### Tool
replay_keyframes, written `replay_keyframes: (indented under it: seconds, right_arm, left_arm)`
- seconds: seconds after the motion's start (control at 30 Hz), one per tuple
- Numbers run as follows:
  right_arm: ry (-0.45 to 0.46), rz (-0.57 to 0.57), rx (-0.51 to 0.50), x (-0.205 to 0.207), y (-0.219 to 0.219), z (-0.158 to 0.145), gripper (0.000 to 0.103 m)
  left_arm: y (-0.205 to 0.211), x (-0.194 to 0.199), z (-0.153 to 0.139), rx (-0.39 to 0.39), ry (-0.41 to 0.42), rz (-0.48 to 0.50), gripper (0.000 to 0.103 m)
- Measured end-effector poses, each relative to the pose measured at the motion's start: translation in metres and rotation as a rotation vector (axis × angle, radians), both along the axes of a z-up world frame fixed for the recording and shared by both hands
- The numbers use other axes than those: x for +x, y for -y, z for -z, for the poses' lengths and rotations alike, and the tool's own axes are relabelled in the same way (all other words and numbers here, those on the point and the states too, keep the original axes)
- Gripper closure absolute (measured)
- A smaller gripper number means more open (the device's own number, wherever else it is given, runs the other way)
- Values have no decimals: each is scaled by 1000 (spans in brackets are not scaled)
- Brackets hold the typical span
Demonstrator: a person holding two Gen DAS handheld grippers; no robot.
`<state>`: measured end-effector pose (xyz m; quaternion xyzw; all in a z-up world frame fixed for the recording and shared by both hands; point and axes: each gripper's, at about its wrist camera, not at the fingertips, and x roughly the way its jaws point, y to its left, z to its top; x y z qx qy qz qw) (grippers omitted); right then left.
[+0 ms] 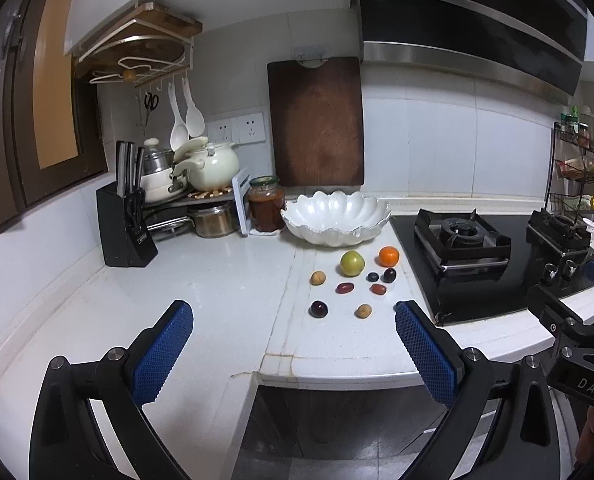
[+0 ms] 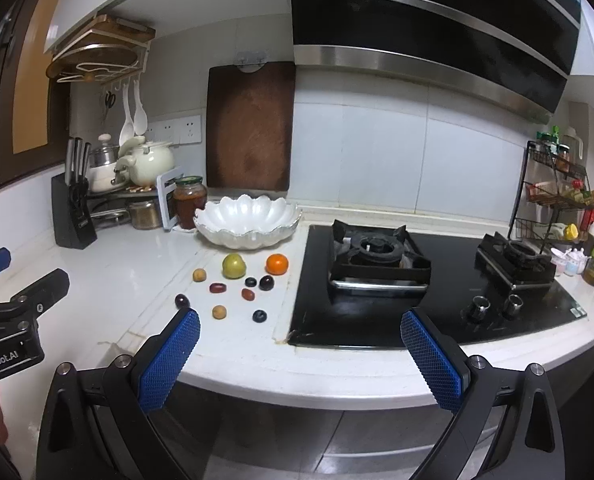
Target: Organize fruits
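Now both grippers hang spread wide and empty at the counter's front edge.
Left gripper (image 1: 295, 320), right gripper (image 2: 300, 326); fruits lie loose around the green apple (image 2: 233, 266), scalloped bowl (image 2: 217, 220) at their 12 o'clock.

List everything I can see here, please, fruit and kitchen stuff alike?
Orange: 1, orange, counter in front of the bowl.
Green fruit: 1, yellow-green, left of the orange.
Small fruits: 8, dark, reddish and tan, scattered nearer the counter edge.
Shell-shaped bowl: 1, white, behind the fruit, nothing visible in it.
Jar: 1, glass, brown contents, left of the bowl.
Cutting board: 1, dark wood, against the wall.
Knife block: 1, black, far left.
Gas stove: 1, black, two burners, right.
Spice rack: 1, black wire, far right.
Left gripper: blue pads, open.
Right gripper: blue pads, open.
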<state>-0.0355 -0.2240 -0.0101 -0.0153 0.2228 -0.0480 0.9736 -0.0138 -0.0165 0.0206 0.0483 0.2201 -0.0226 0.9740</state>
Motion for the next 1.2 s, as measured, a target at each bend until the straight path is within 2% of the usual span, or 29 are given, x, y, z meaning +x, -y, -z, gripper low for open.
replay_keyframes:
  seconds: [0.47,1.2]
  right_arm:
    - [28,32,-16,-14,12,-8,1]
    - [34,31,-3,-16,17,-11,1]
  left_arm:
    - [13,-9,-5,-12,24,37,0]
    - [14,-15,-8,-8,40,33,0]
